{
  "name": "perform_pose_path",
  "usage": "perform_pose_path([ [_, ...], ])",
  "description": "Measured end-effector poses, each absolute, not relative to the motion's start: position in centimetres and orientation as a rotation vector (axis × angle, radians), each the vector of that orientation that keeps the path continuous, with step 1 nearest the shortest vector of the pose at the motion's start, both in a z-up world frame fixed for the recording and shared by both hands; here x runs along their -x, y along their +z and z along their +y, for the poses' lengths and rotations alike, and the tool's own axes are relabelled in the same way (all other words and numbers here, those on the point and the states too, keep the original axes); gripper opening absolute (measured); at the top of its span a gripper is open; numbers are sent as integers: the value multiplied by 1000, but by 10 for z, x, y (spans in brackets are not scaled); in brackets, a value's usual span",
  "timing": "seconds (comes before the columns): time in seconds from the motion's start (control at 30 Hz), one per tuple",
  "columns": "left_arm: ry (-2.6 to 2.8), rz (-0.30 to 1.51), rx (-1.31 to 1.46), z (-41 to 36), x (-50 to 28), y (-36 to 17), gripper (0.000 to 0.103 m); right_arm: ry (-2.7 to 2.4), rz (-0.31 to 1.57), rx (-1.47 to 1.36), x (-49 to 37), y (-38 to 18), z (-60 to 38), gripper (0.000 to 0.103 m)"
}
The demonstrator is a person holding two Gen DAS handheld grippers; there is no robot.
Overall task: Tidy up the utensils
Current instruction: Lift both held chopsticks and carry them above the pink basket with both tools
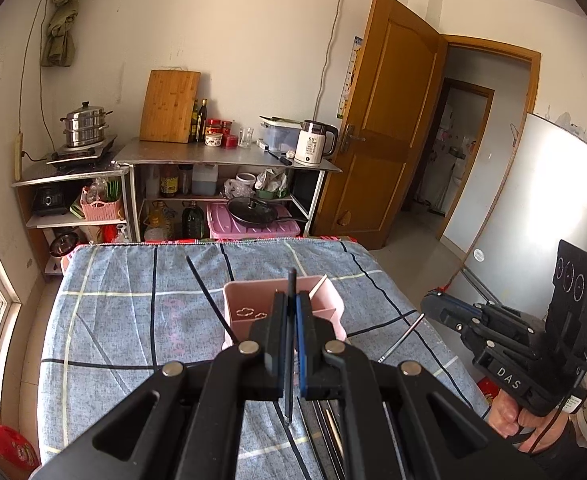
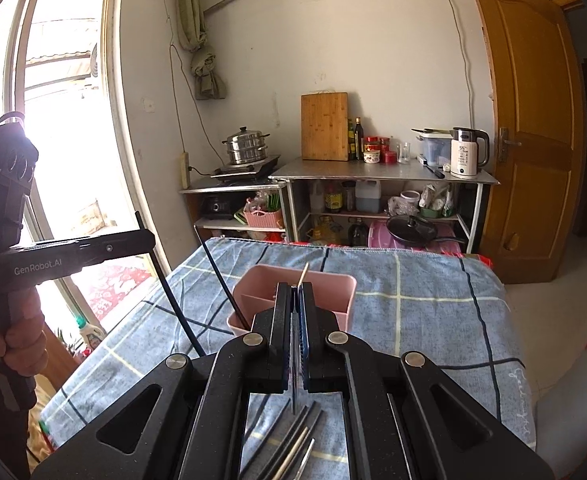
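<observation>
While both jaws pinch chopsticks, the left gripper (image 1: 292, 312) holds its black chopstick (image 1: 291, 280) upright.

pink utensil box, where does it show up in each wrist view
Left wrist view: the pink utensil box sits centre frame on the checked cloth, just beyond the gripper's fingertips.
Right wrist view: the box is again centre, slightly higher.
Shared landmark: the white kettle on the metal counter.
</observation>
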State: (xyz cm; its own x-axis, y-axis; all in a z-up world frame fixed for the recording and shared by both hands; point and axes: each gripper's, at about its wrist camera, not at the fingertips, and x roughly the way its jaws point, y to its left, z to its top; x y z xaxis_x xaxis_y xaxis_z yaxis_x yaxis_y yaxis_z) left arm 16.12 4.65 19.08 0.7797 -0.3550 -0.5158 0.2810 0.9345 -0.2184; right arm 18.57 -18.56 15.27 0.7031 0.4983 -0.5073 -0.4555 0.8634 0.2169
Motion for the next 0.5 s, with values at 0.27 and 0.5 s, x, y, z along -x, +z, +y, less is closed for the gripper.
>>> perform_pose_path([
  [0.27,-342,534,151,59,-185,222,5,556,552,-88,-212,169,-161,3],
  [0.5,-324,494,147,64,-205,235,5,555,518,-119,-233,178,-151,3],
])
